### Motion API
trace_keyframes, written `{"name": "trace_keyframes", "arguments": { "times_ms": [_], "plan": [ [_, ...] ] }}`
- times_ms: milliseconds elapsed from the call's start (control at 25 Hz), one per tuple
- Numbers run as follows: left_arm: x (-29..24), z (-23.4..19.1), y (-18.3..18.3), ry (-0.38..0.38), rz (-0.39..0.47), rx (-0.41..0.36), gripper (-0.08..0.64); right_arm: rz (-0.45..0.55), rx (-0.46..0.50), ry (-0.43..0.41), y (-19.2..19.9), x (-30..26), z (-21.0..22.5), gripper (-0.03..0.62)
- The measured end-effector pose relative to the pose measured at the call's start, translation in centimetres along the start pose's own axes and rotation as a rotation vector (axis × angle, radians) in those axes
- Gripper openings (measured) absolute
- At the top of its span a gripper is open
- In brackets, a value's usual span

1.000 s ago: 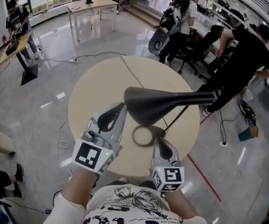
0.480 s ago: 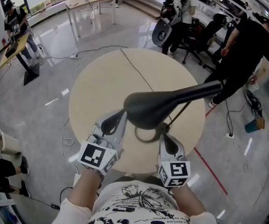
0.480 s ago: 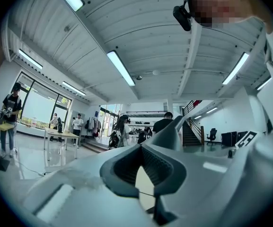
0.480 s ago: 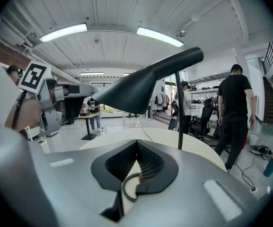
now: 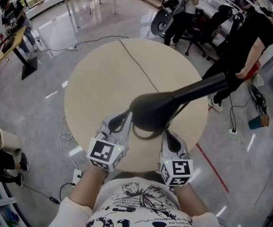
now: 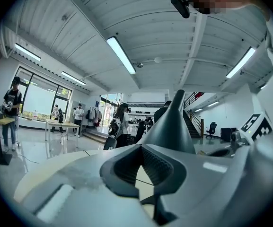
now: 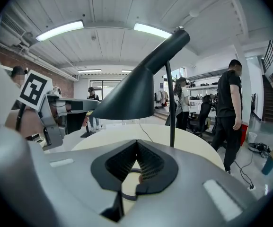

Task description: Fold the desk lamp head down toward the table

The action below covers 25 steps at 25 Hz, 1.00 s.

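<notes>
Flanking the black desk lamp head [image 5: 151, 111] above the round table [image 5: 103, 74], the left gripper [image 5: 124, 119] and right gripper [image 5: 168, 137] show jaws closed, empty; the shade looks rigid, smooth, probably slippery, likely best pressed near its neck

Matt lamp head [image 5: 150, 112], smooth table [image 5: 103, 74].

Desk lamp [image 5: 155, 109]: 1. Round bench [image 5: 98, 74]: 1. Claws: 2, namely left claw [image 5: 121, 123] and right claw [image 5: 170, 138]. Cord [image 5: 137, 64] across bench: 1. Bystanders [image 5: 250, 37], upper frame: 3.
</notes>
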<state>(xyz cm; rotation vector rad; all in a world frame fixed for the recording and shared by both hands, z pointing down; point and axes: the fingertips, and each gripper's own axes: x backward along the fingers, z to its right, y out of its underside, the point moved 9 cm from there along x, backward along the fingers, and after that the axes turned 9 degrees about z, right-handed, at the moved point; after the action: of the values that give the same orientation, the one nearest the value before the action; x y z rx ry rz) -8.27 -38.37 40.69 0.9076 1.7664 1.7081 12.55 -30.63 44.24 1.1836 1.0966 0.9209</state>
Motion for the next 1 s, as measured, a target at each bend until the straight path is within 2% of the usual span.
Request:
{"name": "trace_keyframes", "arguments": {
  "times_ms": [200,480,600,680,800,920,1000],
  "plan": [
    [-1.3,0.9,1.7,0.015,-0.041,0.039,0.005,-0.027,0.013,-0.003,0.0,0.1,0.9,0.009],
    [-2.2,1.3,2.1,0.004,-0.015,0.106,0.002,-0.039,0.02,0.022,0.3,0.6,3.2,0.009],
    [-1.9,1.3,2.3,-0.005,-0.021,0.095,0.002,-0.039,0.018,0.021,0.5,0.7,3.1,0.009],
    [-1.8,1.3,2.0,-0.009,-0.03,0.061,0.005,-0.034,0.017,0.021,0.3,0.7,3.0,0.009],
    [-0.9,1.9,0.5,-0.015,0.003,0.024,0.005,-0.008,0.01,0.027,-0.4,1.0,2.7,0.009],
    [0.9,2.7,-0.2,0.001,0.035,0.039,0.005,0.026,0.006,0.05,-0.6,1.5,2.0,0.009],
    [2.1,3.3,0.1,0.022,0.028,0.062,0.005,0.038,0.002,0.076,-0.4,1.8,1.5,0.009]
  ]
}}
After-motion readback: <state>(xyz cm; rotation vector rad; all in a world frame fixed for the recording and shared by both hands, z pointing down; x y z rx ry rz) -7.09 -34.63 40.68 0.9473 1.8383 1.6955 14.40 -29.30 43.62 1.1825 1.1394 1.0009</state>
